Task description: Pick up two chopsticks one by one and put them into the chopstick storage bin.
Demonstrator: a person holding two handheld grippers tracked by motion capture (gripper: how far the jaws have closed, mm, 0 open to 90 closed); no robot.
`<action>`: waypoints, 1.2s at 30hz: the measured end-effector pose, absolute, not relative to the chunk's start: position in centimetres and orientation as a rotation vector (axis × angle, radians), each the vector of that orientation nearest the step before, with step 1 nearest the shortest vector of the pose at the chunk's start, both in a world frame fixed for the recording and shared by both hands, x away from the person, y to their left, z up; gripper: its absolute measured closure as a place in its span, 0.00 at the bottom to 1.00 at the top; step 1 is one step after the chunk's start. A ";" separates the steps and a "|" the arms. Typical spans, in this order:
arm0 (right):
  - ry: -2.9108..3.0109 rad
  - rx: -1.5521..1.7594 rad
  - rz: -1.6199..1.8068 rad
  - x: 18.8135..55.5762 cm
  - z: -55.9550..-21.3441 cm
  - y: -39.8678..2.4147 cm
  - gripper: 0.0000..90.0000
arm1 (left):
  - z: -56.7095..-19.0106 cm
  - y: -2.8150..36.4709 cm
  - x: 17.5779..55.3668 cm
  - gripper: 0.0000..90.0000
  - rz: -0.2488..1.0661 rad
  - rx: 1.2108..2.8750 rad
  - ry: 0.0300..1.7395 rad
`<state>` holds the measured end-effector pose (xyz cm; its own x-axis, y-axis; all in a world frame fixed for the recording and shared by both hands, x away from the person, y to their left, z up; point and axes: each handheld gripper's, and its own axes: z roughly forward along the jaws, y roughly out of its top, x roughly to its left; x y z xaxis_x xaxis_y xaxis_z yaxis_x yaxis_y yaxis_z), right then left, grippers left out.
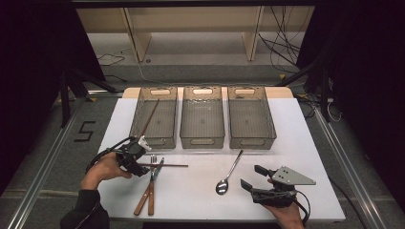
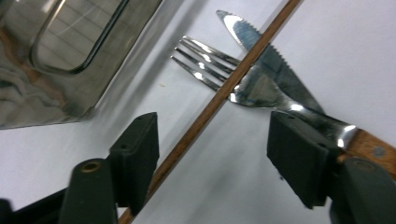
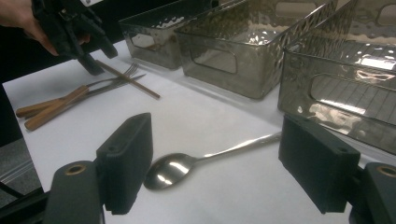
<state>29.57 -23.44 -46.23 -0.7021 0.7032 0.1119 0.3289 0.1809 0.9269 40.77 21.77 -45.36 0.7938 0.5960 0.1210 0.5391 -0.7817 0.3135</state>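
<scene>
1. The left hand-held gripper (image 1: 138,164) hangs low over a brown chopstick (image 2: 219,95), jaws apart on either side of it, pads not touching: it looks poised to pick it up.
2. The chopstick lies on the table (image 1: 200,191), across a fork (image 2: 205,63) and knife (image 2: 271,70), near the left bin (image 1: 154,138), where another chopstick (image 1: 149,119) rests, probably its destination.
3. The right hand-held gripper (image 1: 252,177) waits with jaws apart and empty by a spoon (image 1: 224,183).
</scene>
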 end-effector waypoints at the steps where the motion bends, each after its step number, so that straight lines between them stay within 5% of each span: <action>1: 2.121 0.977 1.531 29.6 -46.2 -23.4 0.30 | -45.5 21.8 40.8 0.41 0.308 2.730 0.872; 36: 2.132 0.988 1.524 29.6 -46.3 -23.4 0.30 | -46.6 21.7 41.8 0.85 0.135 2.781 0.711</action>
